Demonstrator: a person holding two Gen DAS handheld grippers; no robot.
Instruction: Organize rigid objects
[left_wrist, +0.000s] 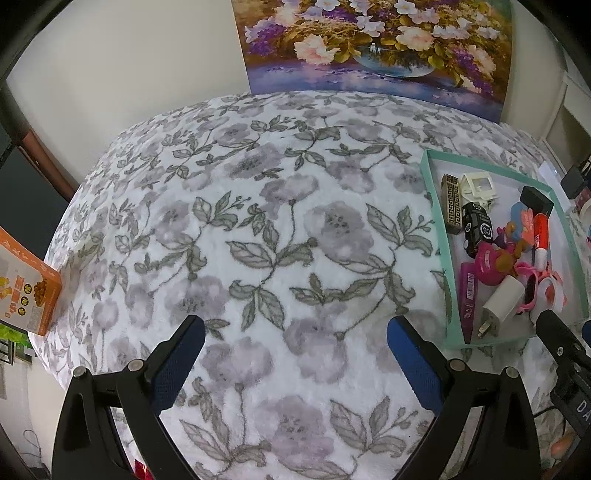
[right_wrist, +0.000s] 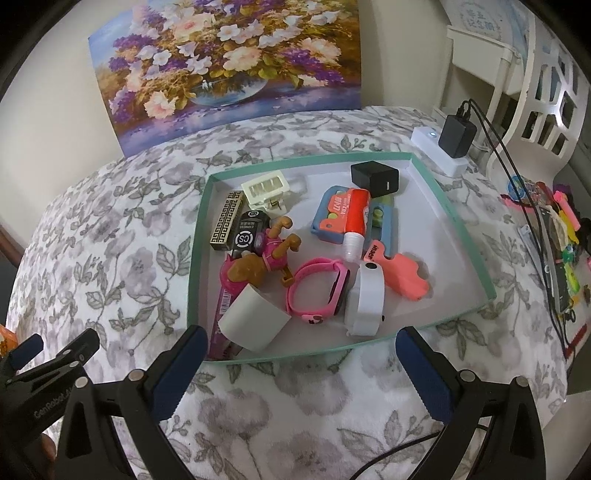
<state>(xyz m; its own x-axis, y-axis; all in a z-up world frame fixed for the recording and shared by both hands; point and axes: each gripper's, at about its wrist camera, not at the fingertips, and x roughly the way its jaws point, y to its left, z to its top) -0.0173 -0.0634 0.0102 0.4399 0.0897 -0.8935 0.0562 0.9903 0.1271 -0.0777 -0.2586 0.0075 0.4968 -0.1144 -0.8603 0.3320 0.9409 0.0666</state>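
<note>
A shallow tray with a teal rim (right_wrist: 295, 161) (left_wrist: 443, 236) lies on the floral blanket and holds several small items: a white charger (right_wrist: 255, 319) (left_wrist: 504, 301), a pink watch (right_wrist: 317, 291), a white watch (right_wrist: 365, 299), a black charger cube (right_wrist: 375, 177), a red-and-white tube (right_wrist: 354, 221), a black toy car (right_wrist: 249, 236) (left_wrist: 476, 227) and a gold patterned box (right_wrist: 226, 221). My right gripper (right_wrist: 299, 339) is open, empty, just in front of the tray's near rim. My left gripper (left_wrist: 295, 332) is open over bare blanket, left of the tray.
An orange snack box (left_wrist: 27, 290) stands at the blanket's left edge. A flower painting (right_wrist: 229, 66) leans on the back wall. A white power strip with a black adapter (right_wrist: 456, 136) and cables lie right of the tray, beside colourful clutter (right_wrist: 557, 236).
</note>
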